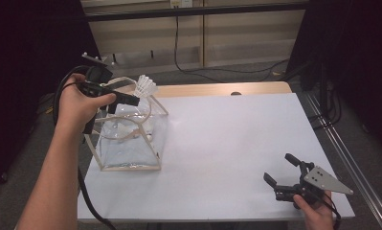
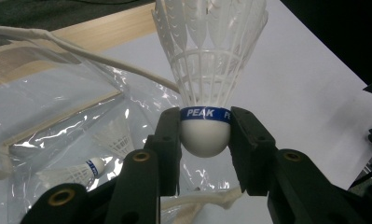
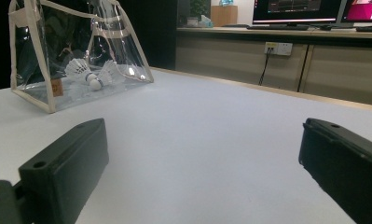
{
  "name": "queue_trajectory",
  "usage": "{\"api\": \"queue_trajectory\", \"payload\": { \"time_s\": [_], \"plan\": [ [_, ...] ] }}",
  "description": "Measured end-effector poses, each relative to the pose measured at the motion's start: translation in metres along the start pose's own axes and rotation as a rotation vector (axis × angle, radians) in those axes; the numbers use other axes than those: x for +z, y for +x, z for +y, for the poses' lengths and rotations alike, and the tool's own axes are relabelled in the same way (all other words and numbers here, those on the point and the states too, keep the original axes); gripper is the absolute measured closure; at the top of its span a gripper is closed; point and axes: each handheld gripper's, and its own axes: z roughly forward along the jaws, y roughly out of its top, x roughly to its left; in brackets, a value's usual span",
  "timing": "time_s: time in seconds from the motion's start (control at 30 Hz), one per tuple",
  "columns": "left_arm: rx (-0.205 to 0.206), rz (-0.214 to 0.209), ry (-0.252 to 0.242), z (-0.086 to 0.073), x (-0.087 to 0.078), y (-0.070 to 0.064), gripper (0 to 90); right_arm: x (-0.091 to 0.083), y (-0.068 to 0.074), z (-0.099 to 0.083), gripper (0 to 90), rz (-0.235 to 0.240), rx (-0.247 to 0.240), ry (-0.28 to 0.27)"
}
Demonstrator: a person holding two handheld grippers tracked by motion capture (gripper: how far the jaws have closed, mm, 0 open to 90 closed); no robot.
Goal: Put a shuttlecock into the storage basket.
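the clear bag [image 1: 131, 139] near the table's [image 1: 227, 143] left edge holds two shuttlecocks [image 3: 88, 71]. the left gripper [image 2: 204, 140] clamps a shuttlecock [image 2: 207, 70] by its cork, feathers pointing away from the jaws; the right gripper [image 1: 285, 173] rests spread wide.

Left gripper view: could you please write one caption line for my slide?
Left gripper fingers clamp a white shuttlecock by its cork above a clear bag.

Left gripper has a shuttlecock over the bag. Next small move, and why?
Probably lower the left gripper into the bag's open top, then release. It is shut on the shuttlecock at the cork, above the opening, and other shuttlecocks already lie inside. The right gripper rests open, far off.
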Motion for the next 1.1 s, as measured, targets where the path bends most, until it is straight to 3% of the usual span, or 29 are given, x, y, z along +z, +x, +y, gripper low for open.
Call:
{"api": "queue_trajectory", "payload": {
  "time_s": [1.1],
  "plan": [
    [-0.009, 0.051, -0.004, -0.01, -0.003, 0.015, 65.4, 0.0, 0.0, 0.0, 1.4, 0.001, 0.001, 0.002]
  ]
}}
